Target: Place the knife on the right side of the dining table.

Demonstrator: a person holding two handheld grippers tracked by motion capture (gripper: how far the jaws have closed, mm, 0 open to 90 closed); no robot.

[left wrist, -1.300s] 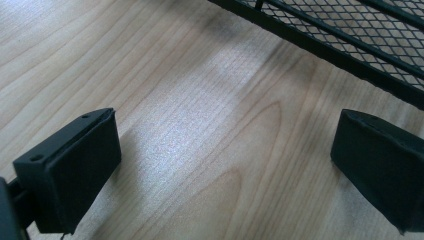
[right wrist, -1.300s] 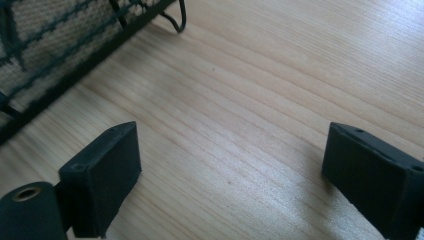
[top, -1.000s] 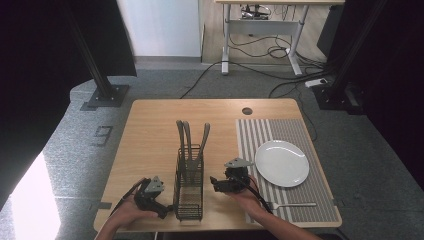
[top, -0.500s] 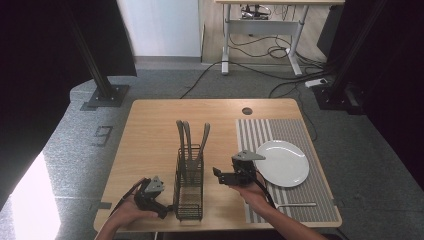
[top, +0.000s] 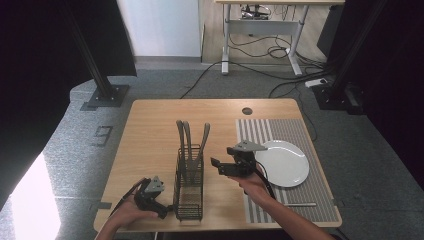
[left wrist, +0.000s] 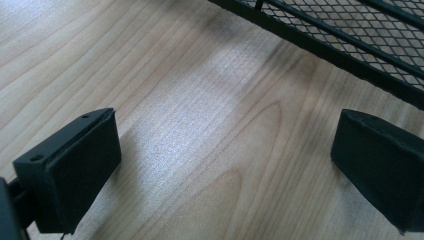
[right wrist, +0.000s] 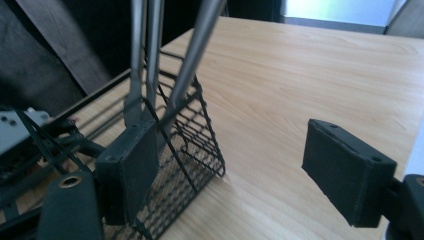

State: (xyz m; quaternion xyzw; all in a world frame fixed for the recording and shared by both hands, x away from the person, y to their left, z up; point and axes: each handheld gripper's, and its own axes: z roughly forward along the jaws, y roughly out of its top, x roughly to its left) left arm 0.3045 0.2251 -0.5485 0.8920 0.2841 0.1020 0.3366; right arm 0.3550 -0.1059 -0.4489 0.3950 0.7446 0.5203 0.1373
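A black wire-mesh caddy (top: 189, 186) stands on the wooden table (top: 150, 130) with three metal utensils (top: 190, 140) upright in its far end. My left gripper (top: 161, 207) rests low by the caddy's near left corner. In the left gripper view it (left wrist: 225, 130) is open over bare wood, with the caddy's mesh (left wrist: 350, 30) just beyond. My right gripper (top: 219, 167) hovers to the right of the caddy, pointing at it. In the right gripper view it (right wrist: 235, 150) is open and holds nothing, with the caddy (right wrist: 185, 150) and the utensil handles (right wrist: 195, 55) just past its left jaw.
A white plate (top: 282, 162) lies on a striped placemat (top: 300, 131) right of the right gripper. A thin metal utensil (top: 300, 204) lies on the mat near the front edge. A round hole (top: 247, 111) sits near the table's back edge.
My right gripper has lifted and moved away from the front edge, staying beside the caddy. The left gripper has barely moved.
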